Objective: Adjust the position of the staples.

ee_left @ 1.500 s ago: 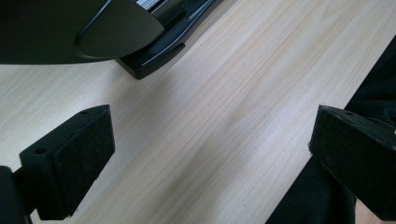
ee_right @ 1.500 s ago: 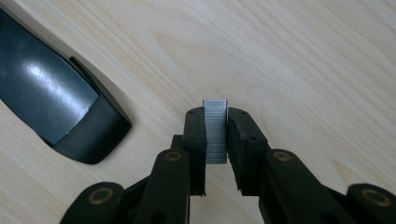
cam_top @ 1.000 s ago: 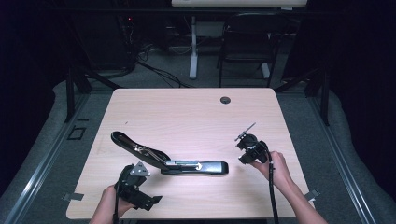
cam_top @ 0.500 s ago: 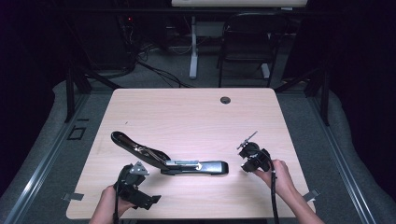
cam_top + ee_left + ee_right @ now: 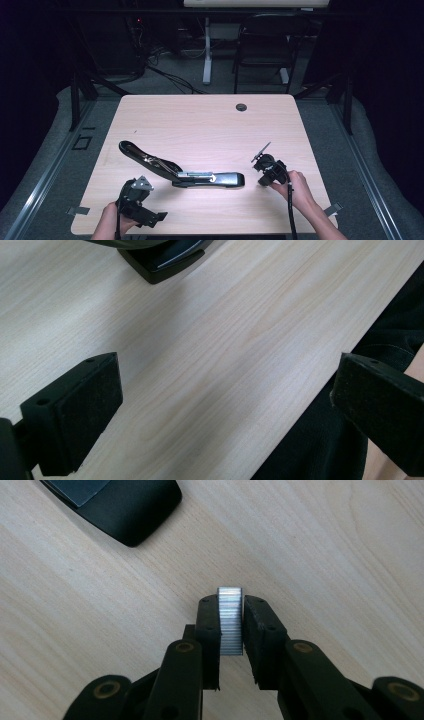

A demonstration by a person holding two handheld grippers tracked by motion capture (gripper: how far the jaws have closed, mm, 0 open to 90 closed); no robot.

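You are working at a pale wood-grain worktop (image 5: 200, 125) with rounded corners, standing on grey carpeted floor (image 5: 360, 150). A black stapler (image 5: 185, 172) is lying directly on it, toward the near edge and a little left of centre; its base is resting flat while its top arm is swinging open, rising toward the far left. A small dark round grommet (image 5: 241, 107) is sitting in the surface near the far edge, right of centre.
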